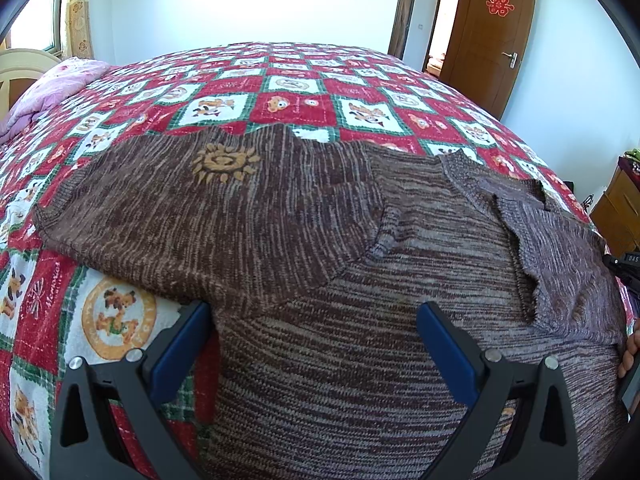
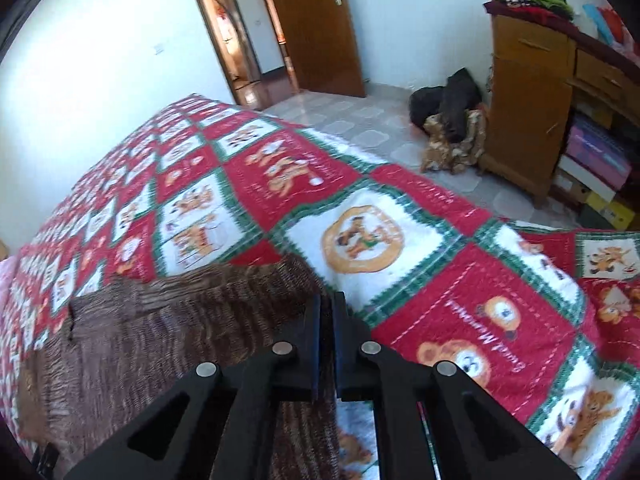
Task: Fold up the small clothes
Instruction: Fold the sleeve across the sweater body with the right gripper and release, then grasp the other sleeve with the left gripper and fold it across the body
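Hovering my left gripper (image 1: 316, 344) wide open and empty over the brown sweater (image 1: 340, 248) near the bedspread's (image 2: 380, 240) front edge, my right gripper (image 2: 327, 312) nearly closed at its hem, grip uncertain, I should fold flat, edges aligned

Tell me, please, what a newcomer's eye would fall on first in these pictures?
First, the red, white and green bear-patterned blanket covering the whole bed. Then the brown knit sweater spread across it, one sleeve folded in, with the left gripper open over its near edge. Behind stands a wooden door.
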Motion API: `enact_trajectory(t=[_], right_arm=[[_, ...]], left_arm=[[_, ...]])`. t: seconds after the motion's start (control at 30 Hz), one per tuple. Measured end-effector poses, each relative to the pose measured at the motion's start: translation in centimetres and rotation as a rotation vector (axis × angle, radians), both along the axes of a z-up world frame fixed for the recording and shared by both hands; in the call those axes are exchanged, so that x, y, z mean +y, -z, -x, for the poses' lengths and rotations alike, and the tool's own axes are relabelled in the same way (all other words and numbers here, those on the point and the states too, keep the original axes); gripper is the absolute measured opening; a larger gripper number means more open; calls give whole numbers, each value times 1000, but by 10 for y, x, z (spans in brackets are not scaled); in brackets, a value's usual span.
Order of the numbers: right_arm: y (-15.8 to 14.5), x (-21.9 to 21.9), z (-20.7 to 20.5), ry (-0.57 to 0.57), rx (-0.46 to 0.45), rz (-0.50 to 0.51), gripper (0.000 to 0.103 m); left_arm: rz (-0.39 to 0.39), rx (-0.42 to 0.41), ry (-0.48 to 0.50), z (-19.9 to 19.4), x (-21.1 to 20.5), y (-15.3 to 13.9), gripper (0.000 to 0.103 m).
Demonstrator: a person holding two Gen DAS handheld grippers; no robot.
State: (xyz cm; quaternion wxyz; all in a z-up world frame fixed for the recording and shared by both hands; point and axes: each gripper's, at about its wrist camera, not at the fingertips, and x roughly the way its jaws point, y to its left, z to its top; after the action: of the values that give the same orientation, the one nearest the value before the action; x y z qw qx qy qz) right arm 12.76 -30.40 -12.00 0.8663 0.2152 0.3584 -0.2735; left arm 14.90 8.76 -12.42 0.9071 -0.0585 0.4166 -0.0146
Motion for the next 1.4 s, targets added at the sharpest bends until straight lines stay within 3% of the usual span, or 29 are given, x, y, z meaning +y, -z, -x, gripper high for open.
enact_trajectory(t=[0.1, 0.2, 0.23, 0.37, 0.5, 0.6, 0.73, 0.87, 0.93, 1.0, 1.1, 1.23, 1.4], right_arm=[[-9, -4, 9, 17, -18, -24, 7], [-36, -1, 45, 61, -156, -47, 10], [-42, 2, 49, 32, -155, -64, 10], [-52, 34, 69, -146, -68, -86, 10], [-31, 70, 82, -278, 50, -88, 10], [-1, 74, 82, -271, 138, -111, 10], [-9, 73, 91, -182, 134, -92, 10], [-24, 111, 97, -225, 43, -60, 11], [-22, 132, 97, -245, 7, -91, 22], [-13, 153, 96, -264, -3, -82, 42], [-7, 176, 90, -275, 38, 18, 44], [-18, 175, 101, -263, -56, 32, 46], [-23, 164, 115, -221, -155, -7, 50]], left_arm=[[1, 0, 0, 0, 0, 0, 103], [-3, 1, 0, 0, 0, 0, 103], [-3, 1, 0, 0, 0, 0, 103], [2, 0, 0, 0, 0, 0, 103], [1, 1, 0, 0, 0, 0, 103], [-6, 5, 0, 0, -1, 1, 103], [-22, 10, -1, -1, -3, 1, 103], [-28, 12, -2, -1, -4, 1, 103], [-41, 17, -4, -2, -6, 1, 103], [-60, 21, -6, -1, -8, 1, 103], [-68, 32, 6, 3, -7, -1, 103], [-70, 49, 2, 20, 3, -5, 103], [45, -21, -99, 49, 51, -23, 103]])
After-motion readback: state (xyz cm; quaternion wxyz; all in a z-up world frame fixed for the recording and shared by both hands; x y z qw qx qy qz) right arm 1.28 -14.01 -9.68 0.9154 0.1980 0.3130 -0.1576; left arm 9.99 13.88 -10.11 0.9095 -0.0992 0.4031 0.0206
